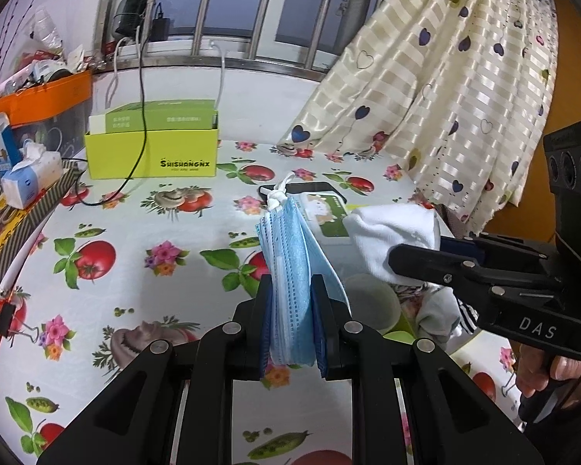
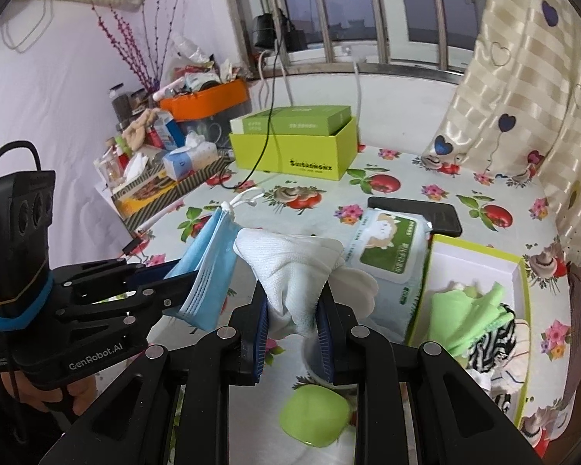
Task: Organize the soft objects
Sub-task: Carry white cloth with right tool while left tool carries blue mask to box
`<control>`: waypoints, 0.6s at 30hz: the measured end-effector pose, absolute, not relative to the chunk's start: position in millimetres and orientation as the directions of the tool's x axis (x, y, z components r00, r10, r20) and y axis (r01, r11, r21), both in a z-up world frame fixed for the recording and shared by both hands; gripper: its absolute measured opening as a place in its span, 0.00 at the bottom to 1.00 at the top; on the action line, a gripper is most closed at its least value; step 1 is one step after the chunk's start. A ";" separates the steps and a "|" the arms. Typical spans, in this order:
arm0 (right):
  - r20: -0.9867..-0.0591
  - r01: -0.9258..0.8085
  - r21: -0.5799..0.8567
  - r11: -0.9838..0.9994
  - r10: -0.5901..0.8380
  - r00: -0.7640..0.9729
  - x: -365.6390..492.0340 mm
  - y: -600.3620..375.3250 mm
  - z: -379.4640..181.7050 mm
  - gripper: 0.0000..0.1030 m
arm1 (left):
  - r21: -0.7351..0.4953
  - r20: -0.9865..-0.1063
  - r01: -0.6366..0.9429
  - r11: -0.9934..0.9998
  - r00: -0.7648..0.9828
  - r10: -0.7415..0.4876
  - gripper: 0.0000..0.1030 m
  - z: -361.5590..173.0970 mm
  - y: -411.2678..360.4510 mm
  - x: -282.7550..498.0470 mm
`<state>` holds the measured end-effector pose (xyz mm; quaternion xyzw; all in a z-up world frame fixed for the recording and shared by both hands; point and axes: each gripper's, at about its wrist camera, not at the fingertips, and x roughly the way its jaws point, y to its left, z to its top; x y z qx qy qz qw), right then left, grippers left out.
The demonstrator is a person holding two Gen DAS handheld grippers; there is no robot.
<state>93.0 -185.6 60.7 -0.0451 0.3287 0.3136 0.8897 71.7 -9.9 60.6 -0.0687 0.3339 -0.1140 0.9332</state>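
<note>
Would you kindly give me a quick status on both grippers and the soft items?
Left gripper shut on blue face masks. Right gripper shut on white cloth. Both lifted clear of table. Open box at right, path unobstructed.

I hold one bunch of blue masks (image 1: 290, 271) and one white sock (image 2: 290, 271). I see two green boxes (image 2: 294, 155) (image 2: 519, 271), one pack of wipes (image 2: 387, 255).
</note>
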 end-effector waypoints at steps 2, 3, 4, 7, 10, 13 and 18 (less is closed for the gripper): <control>-0.609 -0.581 0.129 0.804 0.526 0.594 92.6 -191.1 62.2 0.21 | -0.206 -0.606 0.177 0.962 0.749 -0.267 0.18 61.6 -14.2 72.6; -0.607 -0.576 0.130 0.807 0.524 0.598 92.4 -194.0 62.8 0.21 | -0.205 -0.605 0.184 0.961 0.748 -0.272 0.18 62.6 -17.2 72.8; -0.605 -0.570 0.132 0.811 0.522 0.602 92.5 -197.4 63.1 0.21 | -0.205 -0.603 0.188 0.961 0.748 -0.275 0.18 63.2 -19.2 72.8; -0.602 -0.559 0.136 0.818 0.516 0.609 92.7 -206.2 63.2 0.21 | -0.205 -0.599 0.209 0.956 0.746 -0.291 0.18 65.9 -27.2 73.5; -0.600 -0.550 0.137 0.824 0.511 0.616 92.7 -212.9 63.2 0.21 | -0.203 -0.595 0.229 0.952 0.743 -0.306 0.18 68.8 -35.1 74.3; -0.595 -0.537 0.138 0.832 0.503 0.627 91.6 -220.9 62.9 0.21 | -0.200 -0.592 0.248 0.948 0.740 -0.319 0.18 71.6 -43.2 75.4; -0.589 -0.517 0.142 0.844 0.492 0.642 91.4 -234.5 61.9 0.21 | -0.194 -0.588 0.273 0.942 0.737 -0.334 0.18 75.1 -54.4 77.2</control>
